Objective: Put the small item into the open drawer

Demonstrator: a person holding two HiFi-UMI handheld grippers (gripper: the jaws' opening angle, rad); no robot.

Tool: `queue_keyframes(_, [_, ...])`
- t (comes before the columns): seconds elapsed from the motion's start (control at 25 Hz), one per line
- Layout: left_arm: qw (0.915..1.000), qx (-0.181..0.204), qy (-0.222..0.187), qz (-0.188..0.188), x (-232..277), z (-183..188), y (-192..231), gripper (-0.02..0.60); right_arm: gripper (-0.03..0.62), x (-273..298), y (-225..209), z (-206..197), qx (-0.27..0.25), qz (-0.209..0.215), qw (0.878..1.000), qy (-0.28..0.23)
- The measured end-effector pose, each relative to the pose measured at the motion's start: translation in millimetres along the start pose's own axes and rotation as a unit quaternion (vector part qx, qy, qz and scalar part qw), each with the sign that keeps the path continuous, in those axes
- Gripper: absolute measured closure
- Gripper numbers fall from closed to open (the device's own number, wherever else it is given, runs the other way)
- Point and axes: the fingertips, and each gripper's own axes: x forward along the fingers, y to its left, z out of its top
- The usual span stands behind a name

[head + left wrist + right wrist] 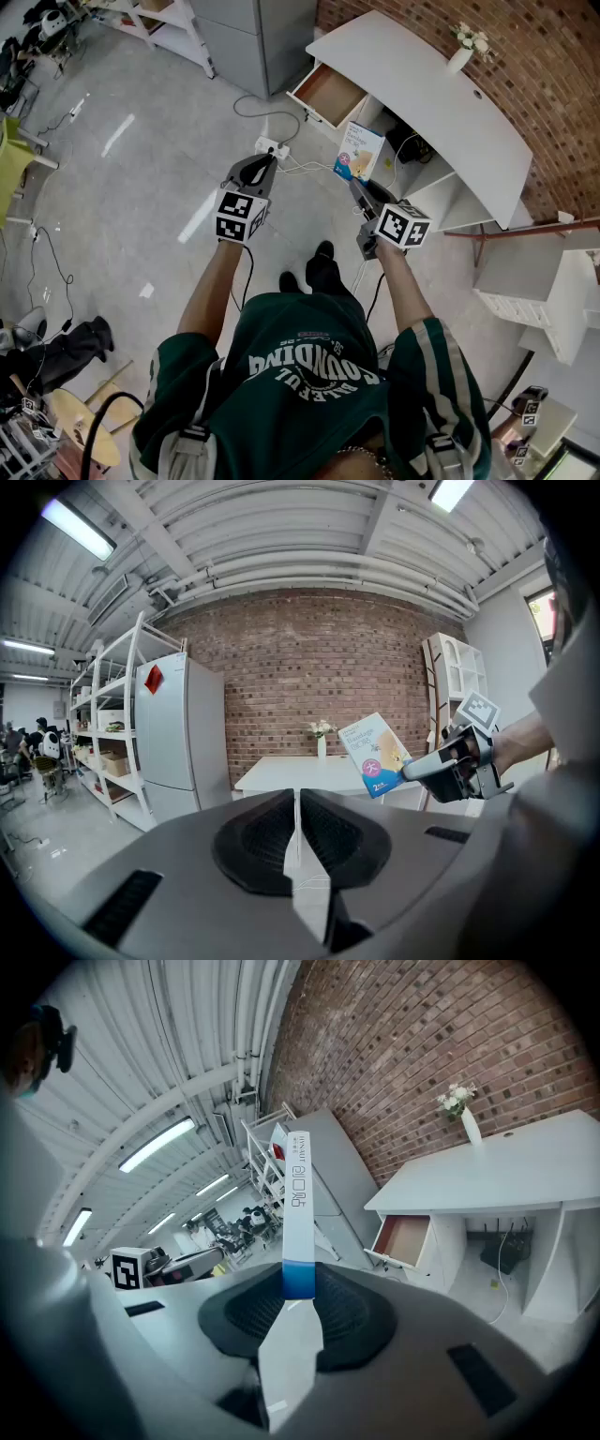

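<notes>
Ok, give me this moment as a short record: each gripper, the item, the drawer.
left gripper: jaws together, holding nothing
right gripper: shut on the box
box: flat, gripped by its blue end, held in the air short of the desk
drawer: pulled open from the desk, nothing seen inside
task: box not yet in the drawer

- Box (298, 1213), narrow side, right gripper view: Chinese characters 创口贴 running lengthwise. A small line of Latin print above them is too fine to read.
- Box face, left gripper view: "Bandage" just legible, and a "2" near the lower corner.
- Shirt (305, 370): big white letters "ROUNDING", upside down in the head view. The smaller line beside it is unclear.
- Red diamond sticker (153, 678) on fridge (178, 733): print unreadable.
</notes>
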Motion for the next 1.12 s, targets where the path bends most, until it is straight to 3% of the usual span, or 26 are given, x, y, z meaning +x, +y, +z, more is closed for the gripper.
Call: queue_keyframes(1.12, [0.9999,0.0,0.0,-0.01,-6.9,-14.4,3.1,0.548,0.484,-0.5,20.5,-19.8,0.01,0.0,1.0,0.013])
